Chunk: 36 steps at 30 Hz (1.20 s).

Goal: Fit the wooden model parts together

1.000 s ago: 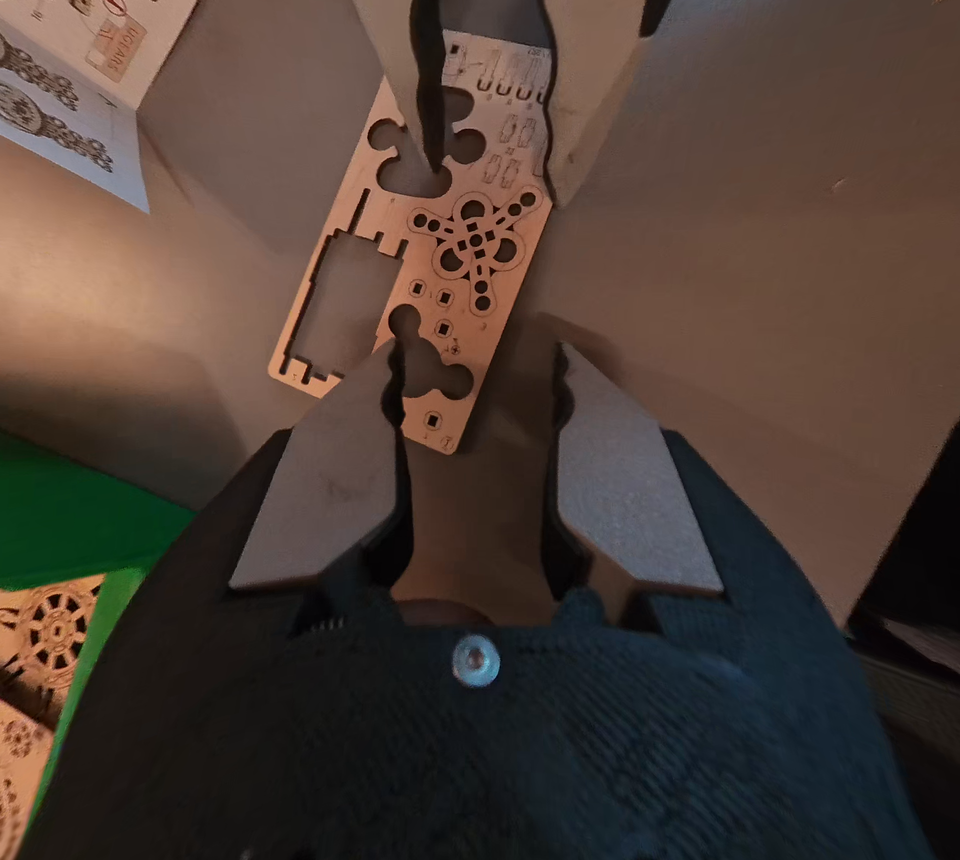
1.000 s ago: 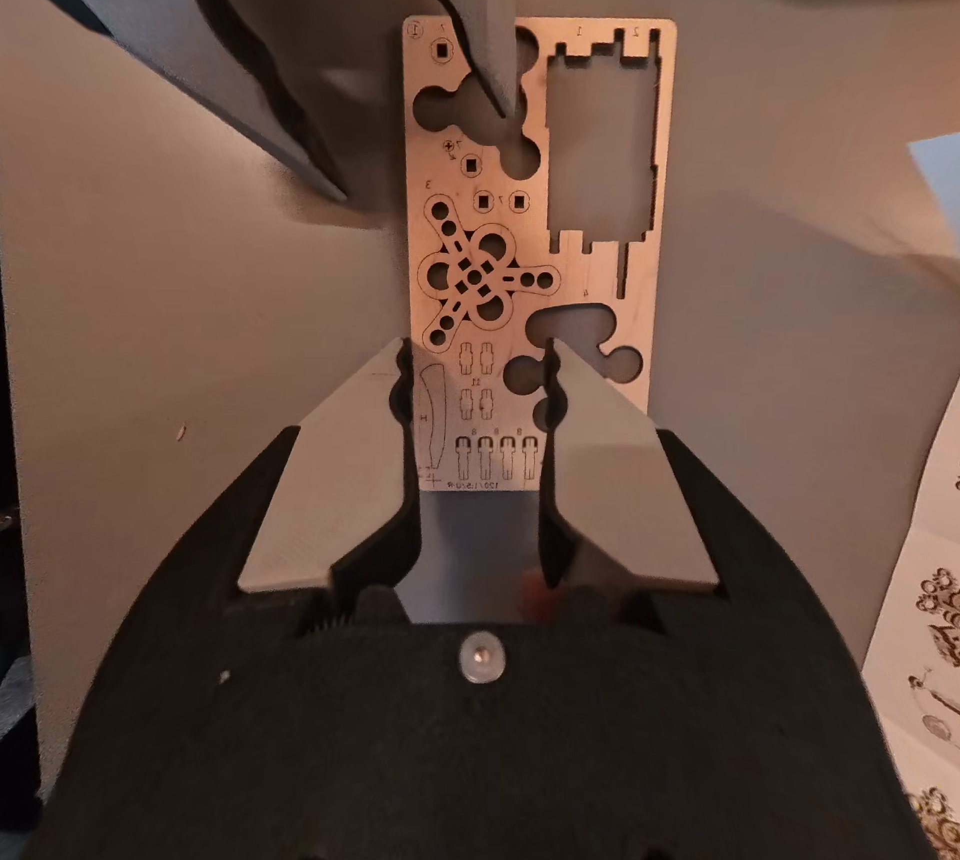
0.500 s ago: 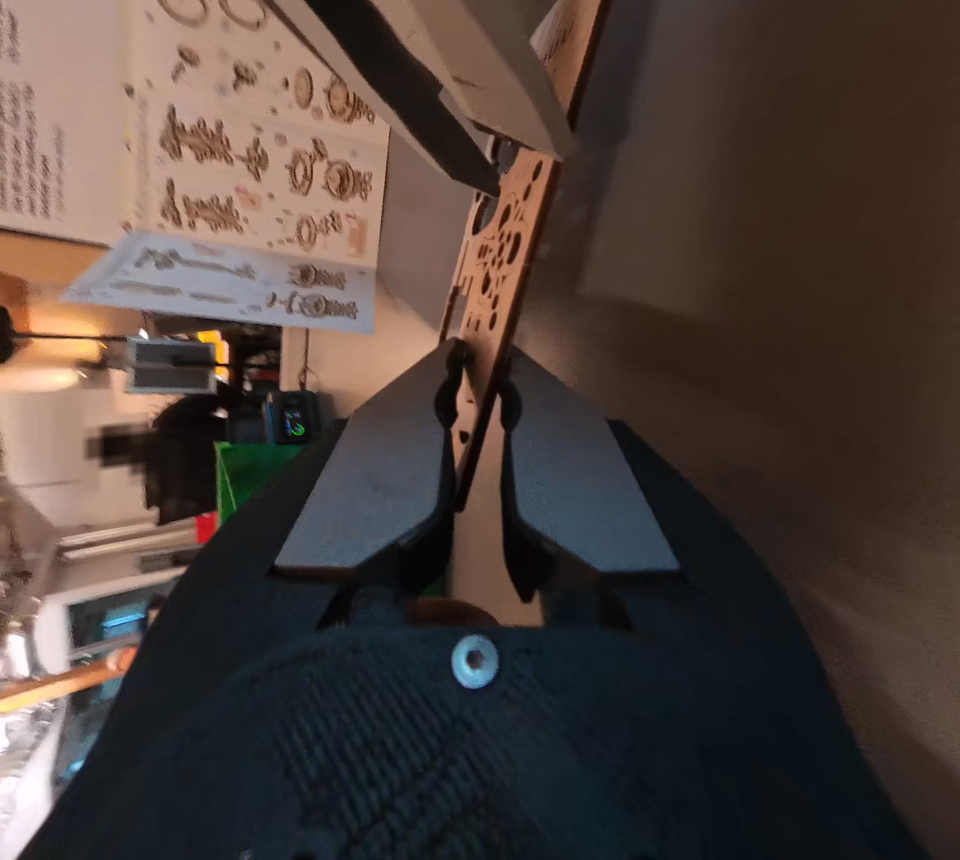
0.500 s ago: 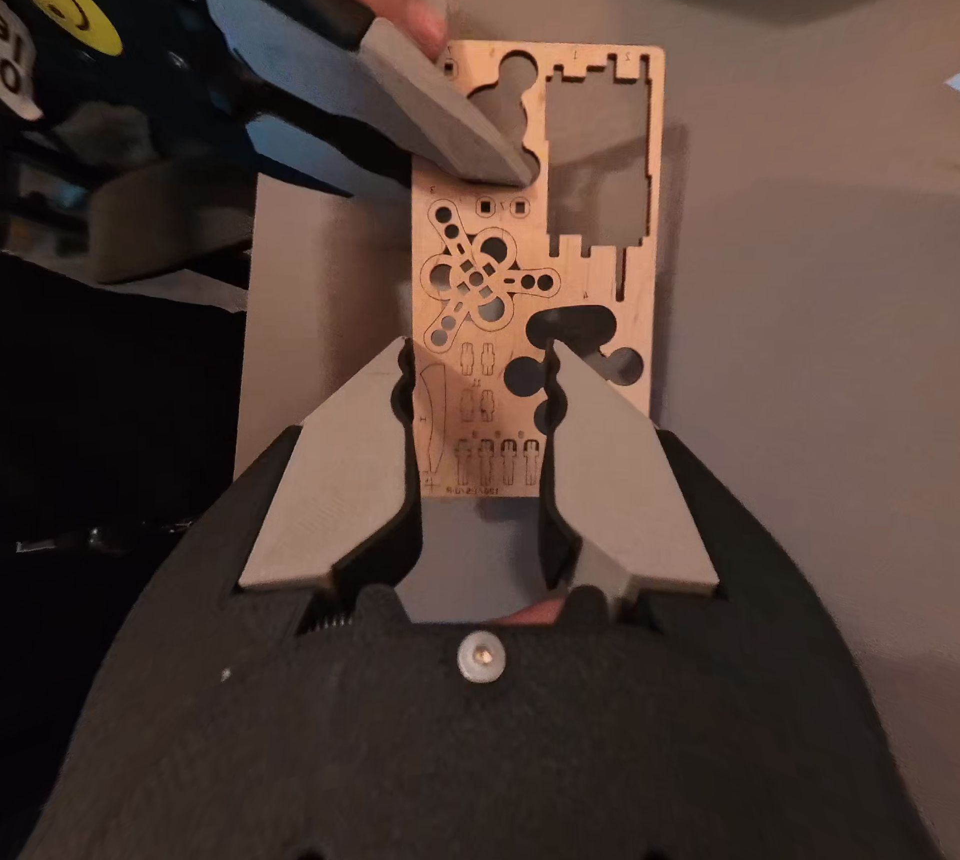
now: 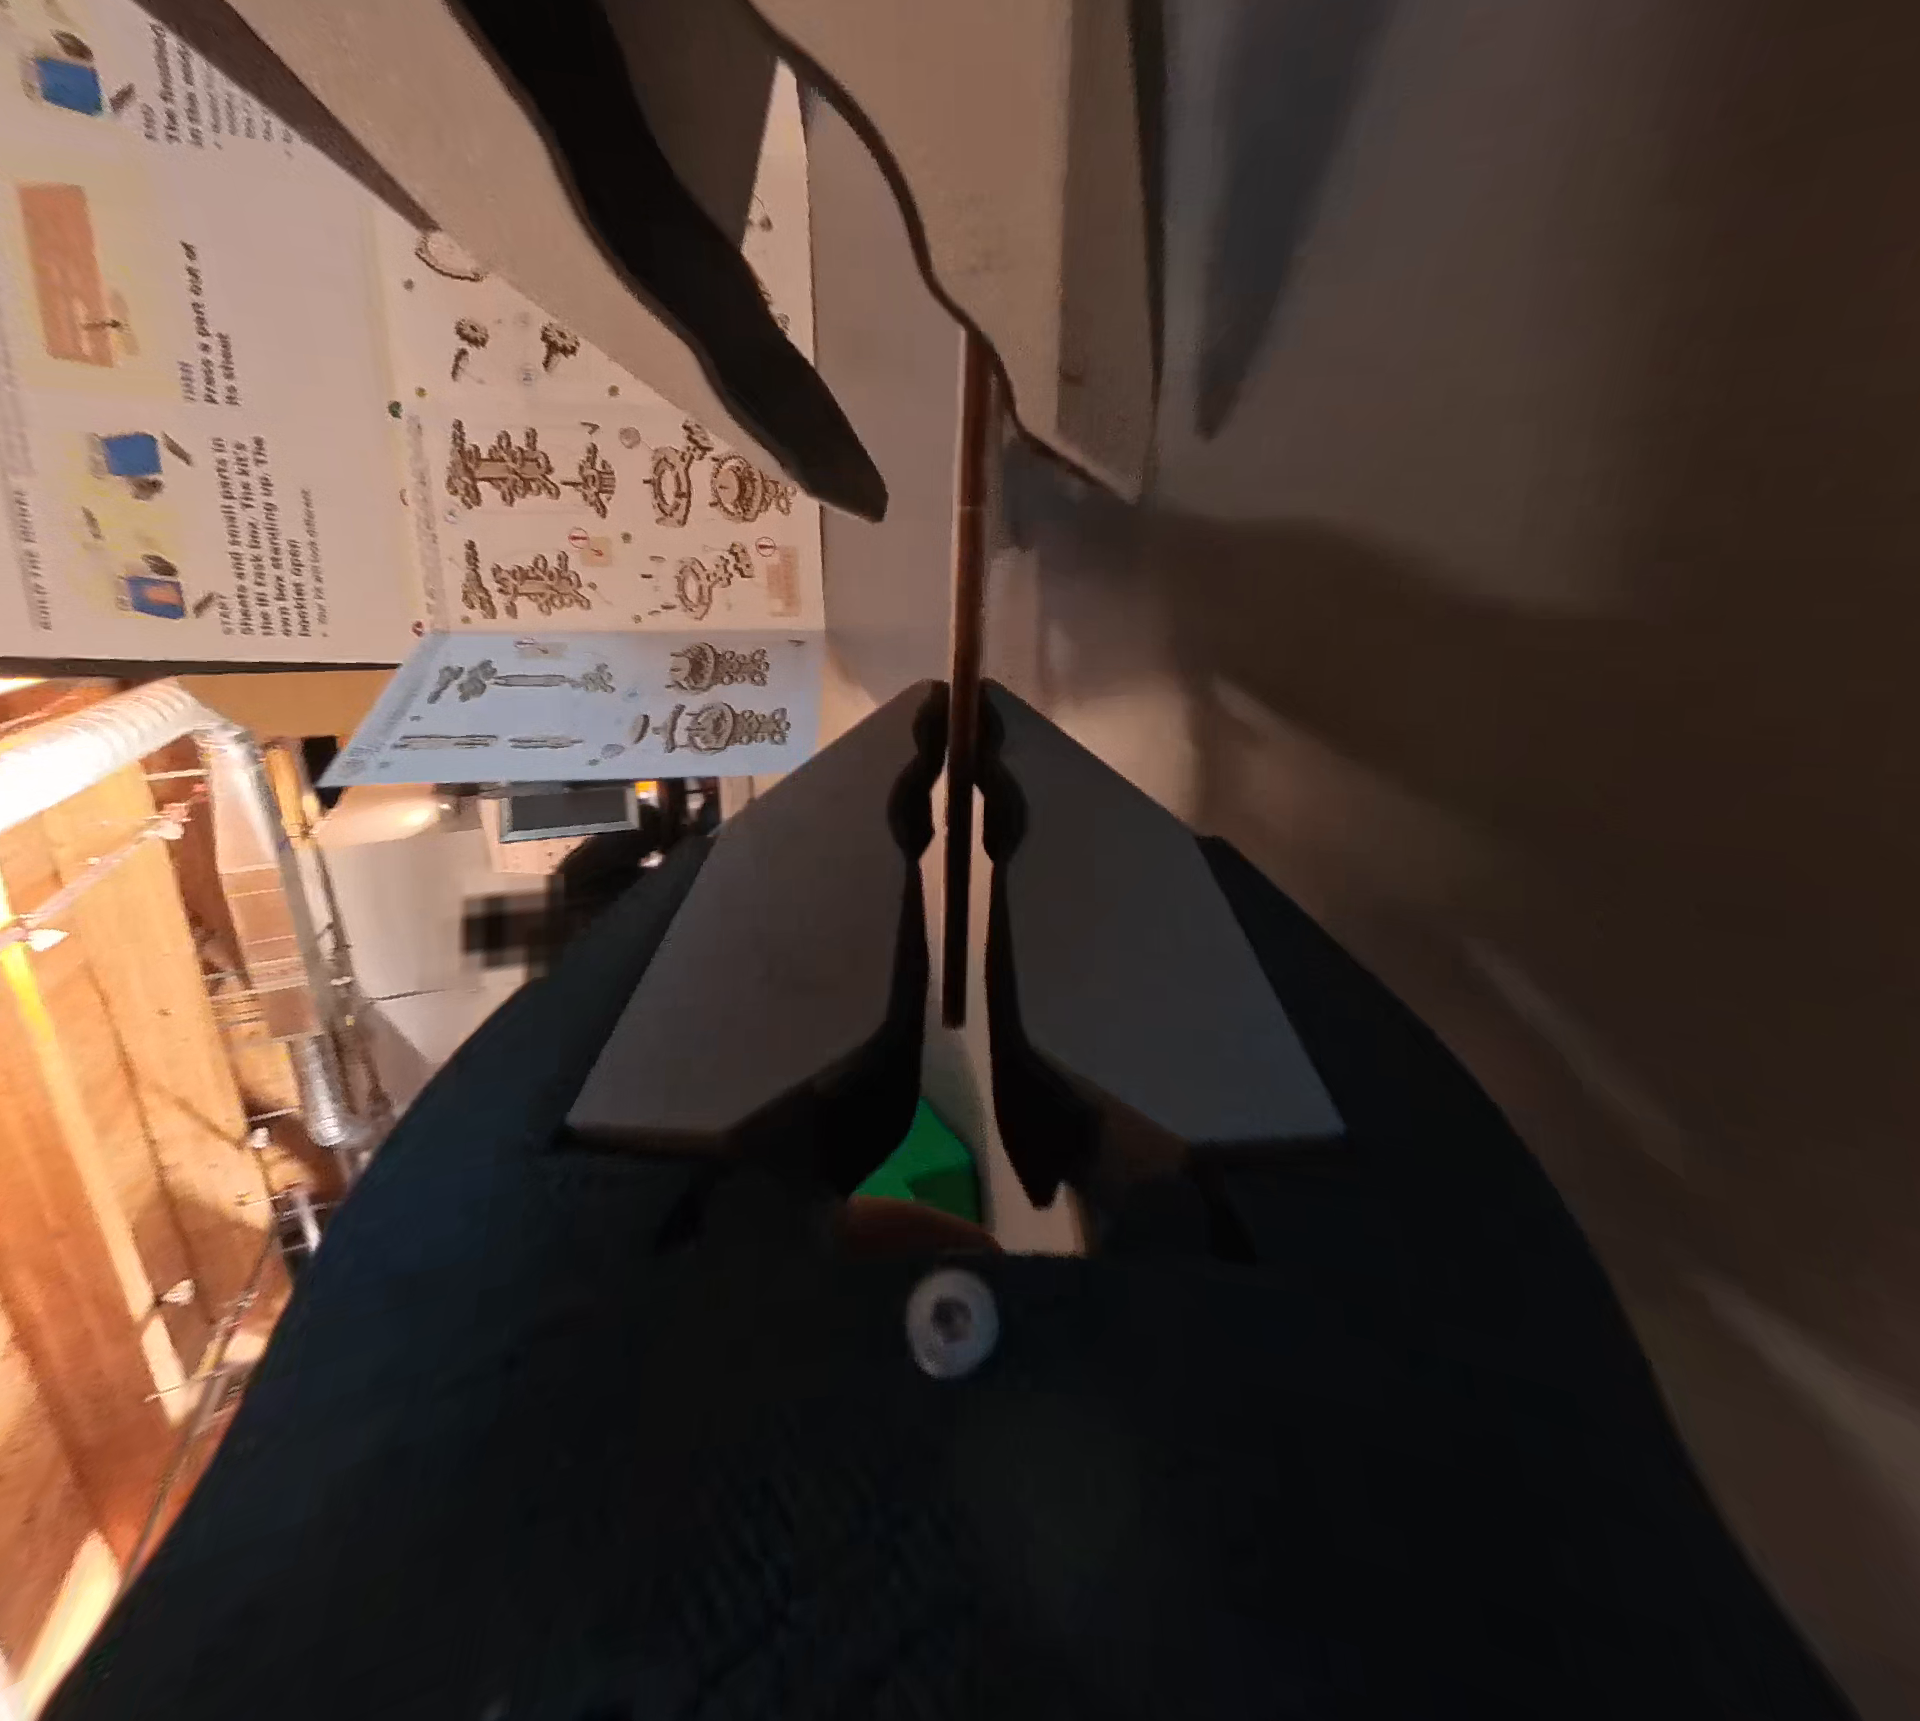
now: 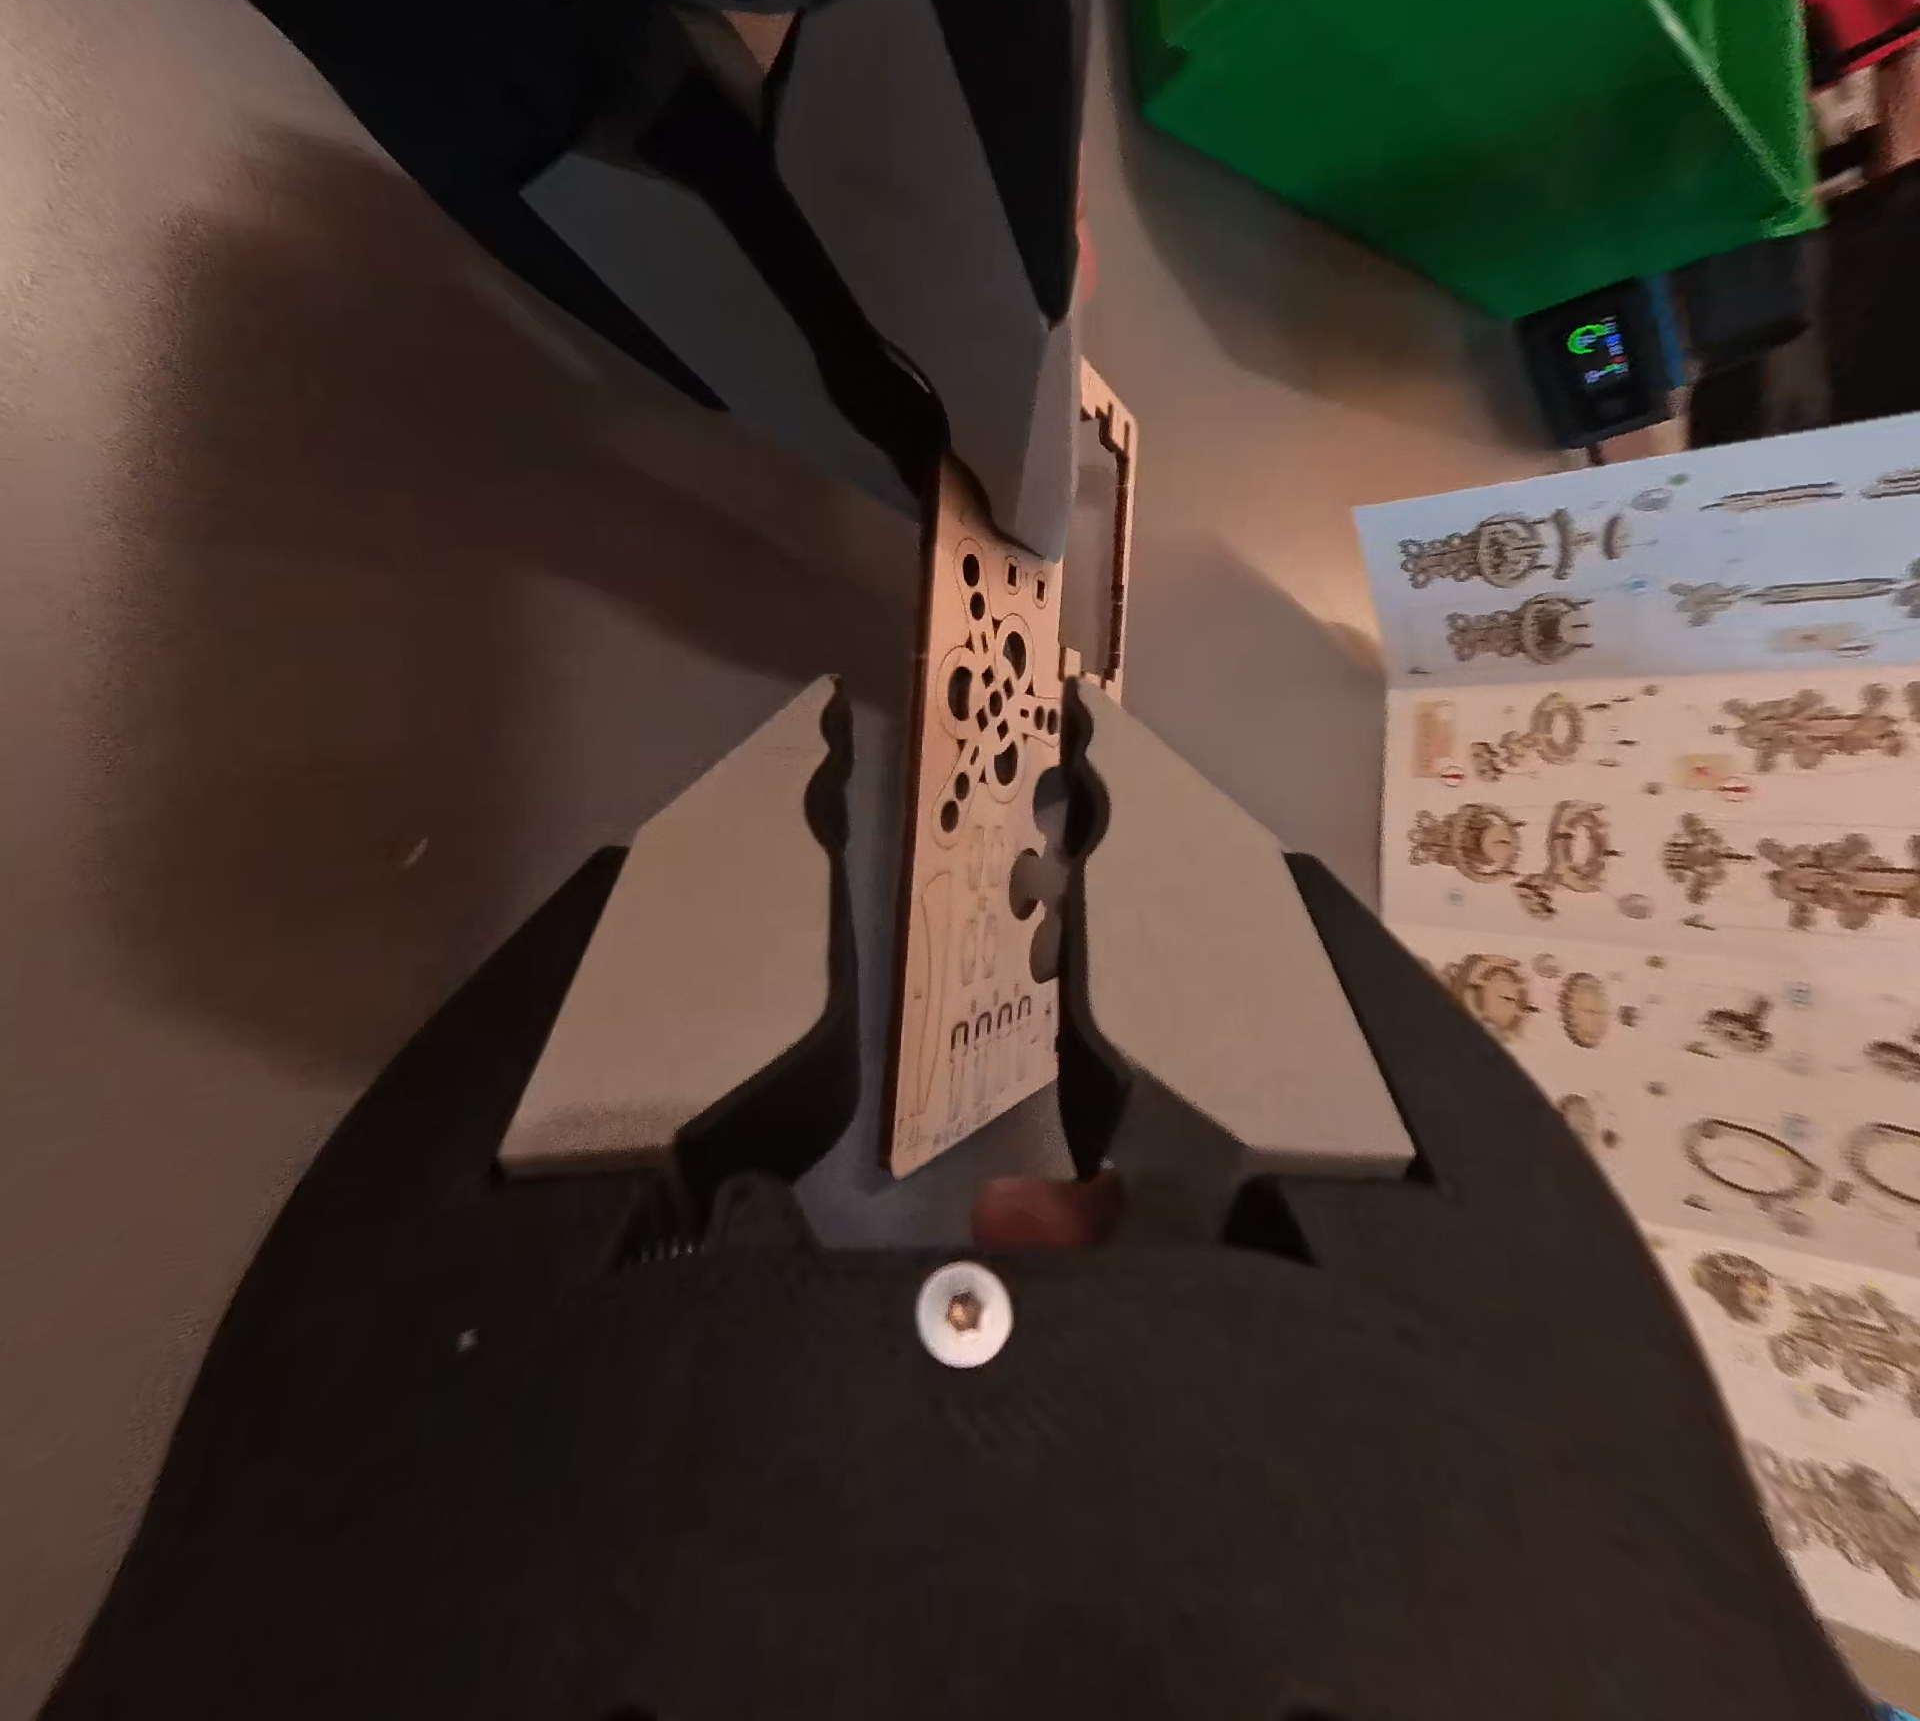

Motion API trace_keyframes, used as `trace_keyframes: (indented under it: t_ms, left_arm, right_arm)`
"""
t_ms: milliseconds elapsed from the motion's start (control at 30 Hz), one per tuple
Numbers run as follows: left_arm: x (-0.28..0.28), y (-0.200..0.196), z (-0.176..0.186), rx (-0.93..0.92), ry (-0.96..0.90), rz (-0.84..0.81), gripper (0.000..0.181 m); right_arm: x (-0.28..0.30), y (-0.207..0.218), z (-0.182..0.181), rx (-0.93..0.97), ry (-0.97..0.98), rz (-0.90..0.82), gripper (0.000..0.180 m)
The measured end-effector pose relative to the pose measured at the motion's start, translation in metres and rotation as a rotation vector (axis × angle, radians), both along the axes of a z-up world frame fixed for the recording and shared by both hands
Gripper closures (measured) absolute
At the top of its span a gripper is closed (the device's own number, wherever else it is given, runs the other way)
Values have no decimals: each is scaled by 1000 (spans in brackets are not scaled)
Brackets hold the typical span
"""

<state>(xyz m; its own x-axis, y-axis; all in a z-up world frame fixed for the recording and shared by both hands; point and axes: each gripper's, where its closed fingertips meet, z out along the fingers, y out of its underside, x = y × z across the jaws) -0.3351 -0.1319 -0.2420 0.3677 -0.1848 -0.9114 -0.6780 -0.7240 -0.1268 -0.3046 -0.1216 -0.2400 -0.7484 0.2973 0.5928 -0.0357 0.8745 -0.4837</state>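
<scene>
A thin laser-cut wooden sheet [image 6: 987, 736] with punched-out shapes is held up off the grey table [image 6: 312, 632], turned on edge. In the left wrist view it shows edge-on as a thin brown line [image 5: 971, 528]. My left gripper [image 5: 961, 700] is shut on one end of it; it also shows at the top of the right wrist view [image 6: 977, 508]. My right gripper [image 6: 954, 705] is open, with its jaws on either side of the sheet's other end. Its fingers [image 5: 675, 217] fill the top of the left wrist view.
A folded instruction sheet [image 6: 1662, 840] with printed drawings lies to the right of the sheet, and also shows in the left wrist view [image 5: 582, 508]. A green box [image 6: 1455, 61] stands behind it, with a small device with a lit screen [image 6: 1595, 362] beside it. My two grippers' fingertips are within a few centimetres of each other.
The wooden sheet lay flat on the table a second ago. My left gripper closed on its end, and the sheet now stands on edge, lifted. My right gripper stayed open around the other end.
</scene>
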Motion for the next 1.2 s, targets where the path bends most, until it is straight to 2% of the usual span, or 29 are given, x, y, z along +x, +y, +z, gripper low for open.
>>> trace_keyframes:
  t_ms: [133, 267, 367, 833, 1200]
  left_arm:
    - [3, 3, 7, 58, 112, -18, 180]
    - [6, 4, 23, 129, 297, -56, 180]
    - [4, 4, 17, 141, 273, -49, 181]
    - [7, 9, 21, 188, 301, -65, 179]
    - [7, 9, -5, 92, 166, -55, 181]
  right_arm:
    - [2, 4, 1, 20, 135, -16, 159]
    - [2, 12, 12, 80, 337, -43, 160]
    - [0, 17, 13, 172, 440, -50, 158]
    - [-4, 11, 7, 251, 507, -28, 166]
    - [-5, 12, -13, 269, 384, -12, 174]
